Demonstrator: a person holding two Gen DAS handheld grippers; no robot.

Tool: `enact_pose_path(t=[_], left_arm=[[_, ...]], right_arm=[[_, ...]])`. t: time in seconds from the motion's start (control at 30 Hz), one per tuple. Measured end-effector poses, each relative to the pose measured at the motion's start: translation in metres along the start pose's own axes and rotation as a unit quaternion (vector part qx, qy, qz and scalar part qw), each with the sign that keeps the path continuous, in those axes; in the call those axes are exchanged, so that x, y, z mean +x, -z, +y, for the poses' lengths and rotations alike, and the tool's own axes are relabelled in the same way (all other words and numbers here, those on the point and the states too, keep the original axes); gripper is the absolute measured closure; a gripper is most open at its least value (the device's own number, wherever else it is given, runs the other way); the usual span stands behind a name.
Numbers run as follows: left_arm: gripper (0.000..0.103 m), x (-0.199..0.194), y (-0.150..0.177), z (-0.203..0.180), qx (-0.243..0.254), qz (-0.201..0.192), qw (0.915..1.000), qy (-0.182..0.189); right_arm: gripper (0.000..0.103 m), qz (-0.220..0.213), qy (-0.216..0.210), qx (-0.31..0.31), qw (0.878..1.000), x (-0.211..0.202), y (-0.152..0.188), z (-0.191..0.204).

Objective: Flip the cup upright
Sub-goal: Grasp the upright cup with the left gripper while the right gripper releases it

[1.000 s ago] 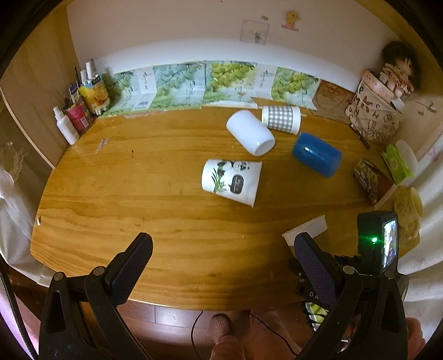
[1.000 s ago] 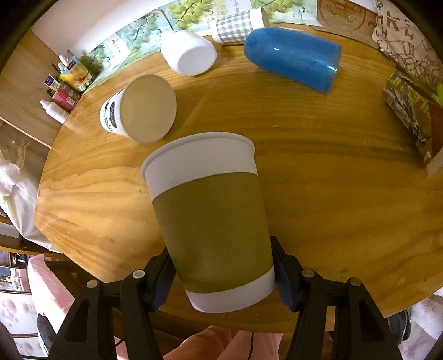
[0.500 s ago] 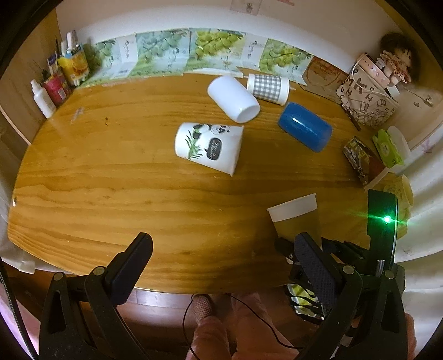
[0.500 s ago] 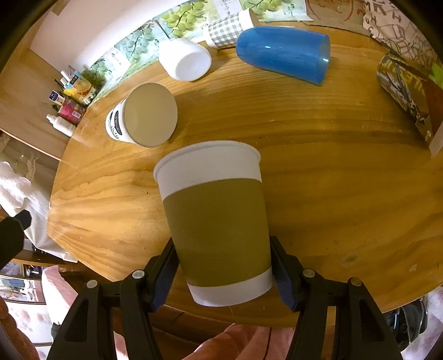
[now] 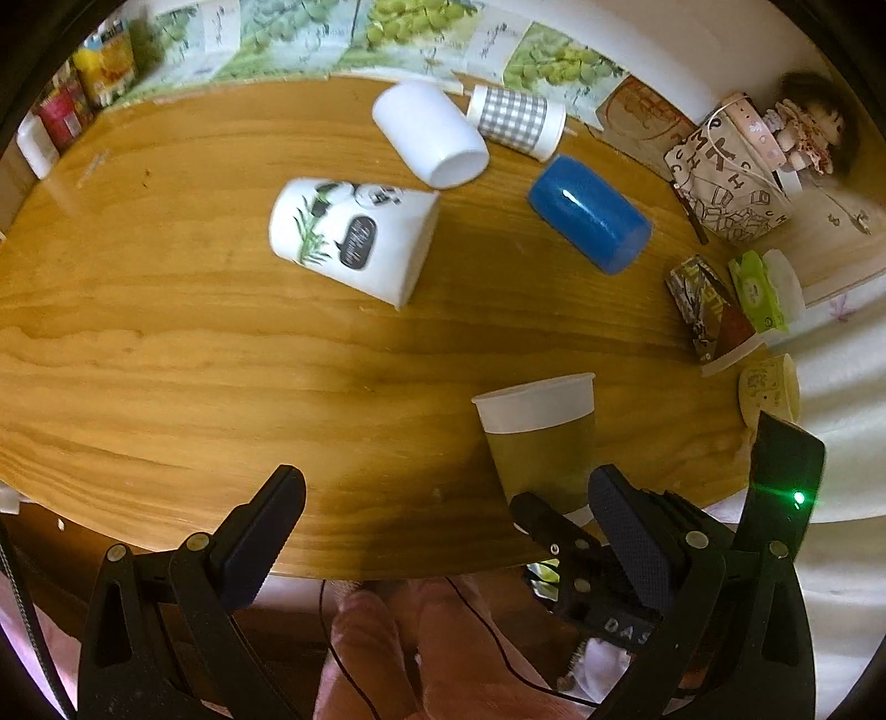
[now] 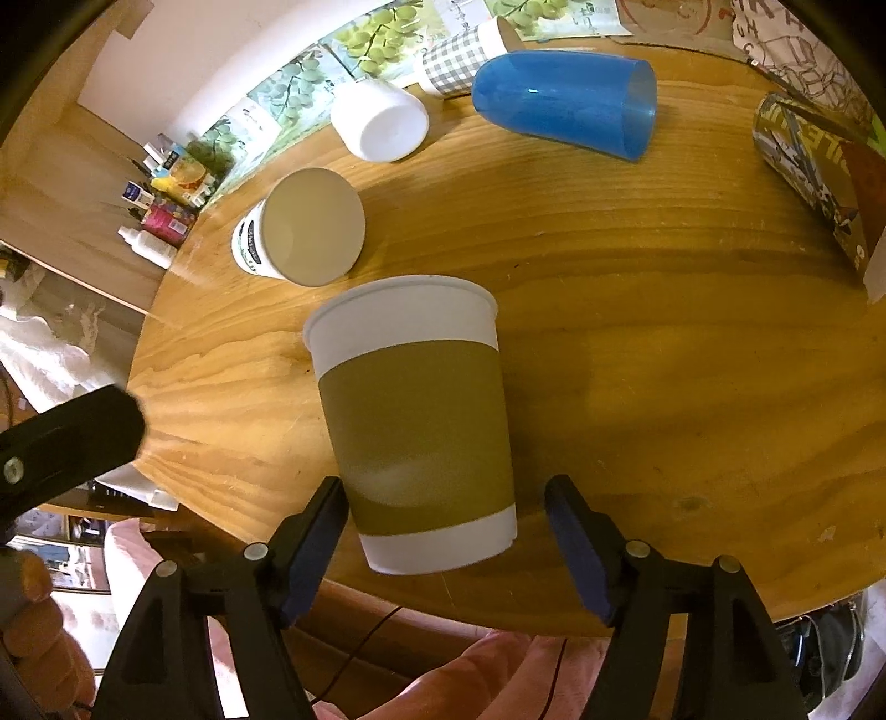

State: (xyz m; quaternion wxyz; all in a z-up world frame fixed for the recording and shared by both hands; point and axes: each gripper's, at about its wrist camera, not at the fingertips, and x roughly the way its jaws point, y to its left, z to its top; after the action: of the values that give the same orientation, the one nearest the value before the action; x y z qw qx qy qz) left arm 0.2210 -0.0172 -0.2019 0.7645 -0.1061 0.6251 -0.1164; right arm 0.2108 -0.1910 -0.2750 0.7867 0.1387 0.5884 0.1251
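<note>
A paper cup with an olive-brown sleeve (image 6: 415, 426) stands upright near the front edge of the wooden table (image 6: 664, 332). My right gripper (image 6: 448, 531) is open, its jaws on either side of the cup's base with a gap on the right side. The cup also shows in the left wrist view (image 5: 540, 437), with the right gripper (image 5: 559, 520) at its base. My left gripper (image 5: 437, 520) is open and empty over the table's front edge. A panda-print cup (image 5: 354, 238), a white cup (image 5: 429, 138), a checked cup (image 5: 515, 119) and a blue cup (image 5: 590, 213) lie on their sides.
Bottles (image 5: 66, 105) stand at the back left corner. A printed bag and a doll (image 5: 736, 166) sit at the back right, with packets (image 5: 709, 310) along the right edge. Leaflets (image 5: 387, 27) lean on the back wall.
The right gripper has opened and let go of the brown-sleeved cup, which now stands on the table. The left gripper has moved forward and lower toward the table.
</note>
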Motion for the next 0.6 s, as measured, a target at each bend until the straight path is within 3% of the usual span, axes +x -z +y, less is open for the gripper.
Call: enact_pose_path(t=[0.27,0.6], left_arm=[[0.001,0.027,-0.006,-0.001,-0.043,0.044,0.9972,0.043],[0.001,0.055,-0.014,-0.002,-0.087,0.073,0.9917,0.060]], right_arm=[[0.028,0.002,-0.007,-0.025,1.000,-0.010,0.003,-0.002],[0.028,0.021,-0.018,-0.089,0.996,-0.021,0.014,0.004]])
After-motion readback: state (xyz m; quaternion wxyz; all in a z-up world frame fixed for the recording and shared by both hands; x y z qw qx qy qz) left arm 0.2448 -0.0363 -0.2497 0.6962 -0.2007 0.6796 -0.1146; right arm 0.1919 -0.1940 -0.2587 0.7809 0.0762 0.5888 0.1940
